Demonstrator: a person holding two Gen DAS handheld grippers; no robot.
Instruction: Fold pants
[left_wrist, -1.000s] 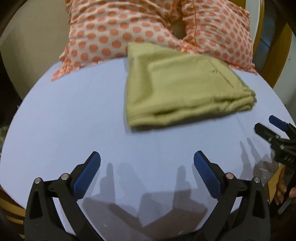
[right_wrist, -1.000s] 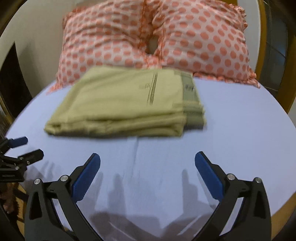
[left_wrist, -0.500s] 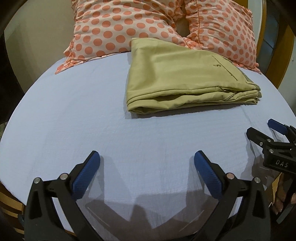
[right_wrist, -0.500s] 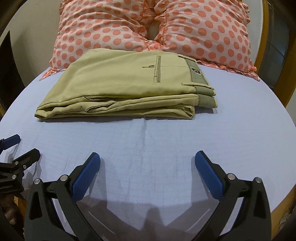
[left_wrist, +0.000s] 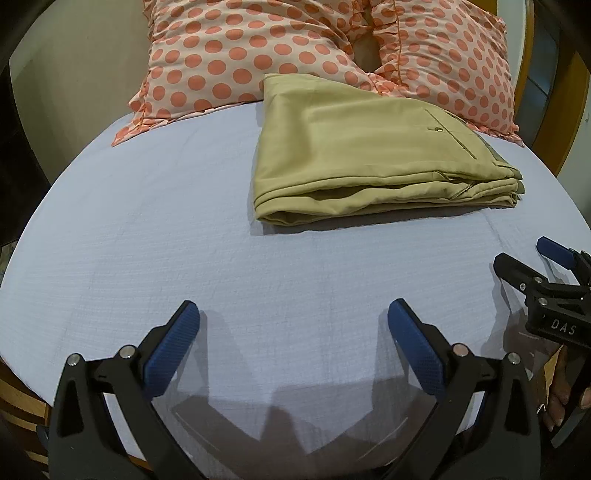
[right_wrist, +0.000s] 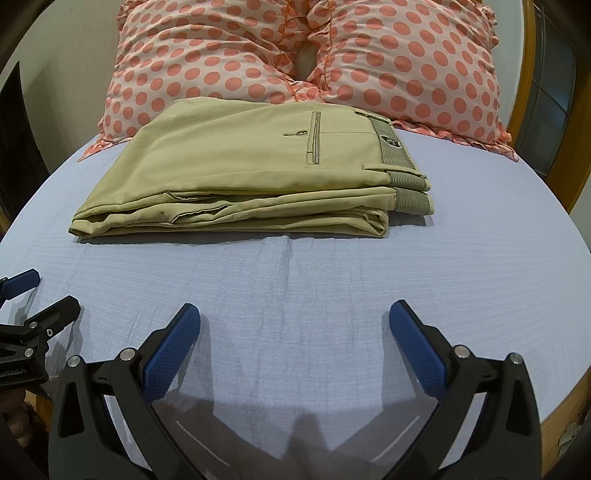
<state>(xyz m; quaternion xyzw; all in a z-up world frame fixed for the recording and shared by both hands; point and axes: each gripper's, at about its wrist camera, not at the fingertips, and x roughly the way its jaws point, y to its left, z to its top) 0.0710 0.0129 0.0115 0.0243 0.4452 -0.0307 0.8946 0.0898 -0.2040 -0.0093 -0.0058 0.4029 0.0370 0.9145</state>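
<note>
My left gripper (left_wrist: 293, 325) has its blue pads wide apart and holds nothing; it hovers over the near part of the bed. My right gripper (right_wrist: 294, 325) is the same, pads apart, nothing between them. Both are well apart from the pants (right_wrist: 255, 173), which lie folded in a flat stack on the light blue sheet (right_wrist: 461, 266), with their far edge against two dotted pillows (right_wrist: 295, 55). A wooden frame (right_wrist: 569, 177) is at the right. The right view shows the striped waistband (right_wrist: 399, 155); the left view (left_wrist: 369, 158) shows mostly the layered fold edge.
</note>
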